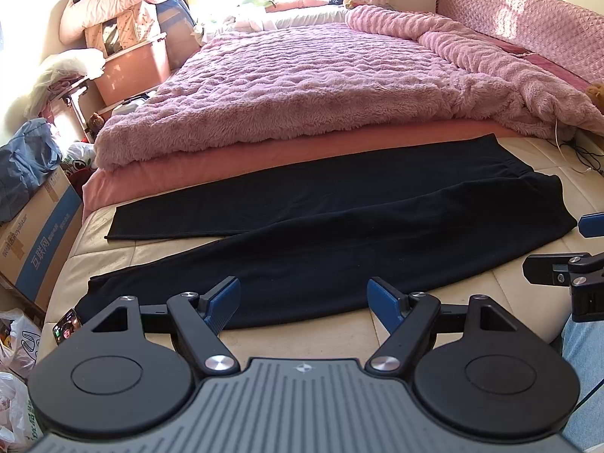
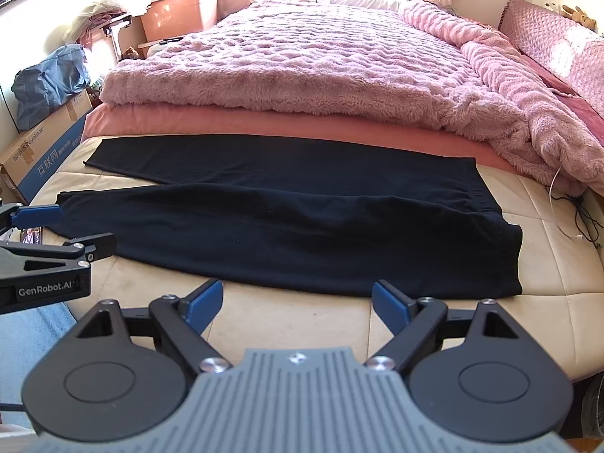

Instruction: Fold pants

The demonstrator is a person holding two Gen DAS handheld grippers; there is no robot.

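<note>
Just ahead of both spread claws (image 1: 304,298) (image 2: 298,302) lie the black pants (image 1: 339,226); untouched.

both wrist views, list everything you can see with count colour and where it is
pants: 1, black, spread flat on the cream mattress, legs to the left, waistband to the right
mattress: 1, cream, bare near end of the bed
fluffy blanket: 1, pink, covering the bed behind the pants
sheet: 1, salmon pink, edge showing under the blanket
cardboard box: 1, brown with blue print, left of the bed
phone: 1, screen lit, near left corner of the mattress
storage bin: 1, pink-brown, far left
cables: several, white and black, at the right on the mattress
left gripper: 1, black with blue pads, open, at the pants' near edge
right gripper: 1, black with blue pads, open, short of the pants
</note>
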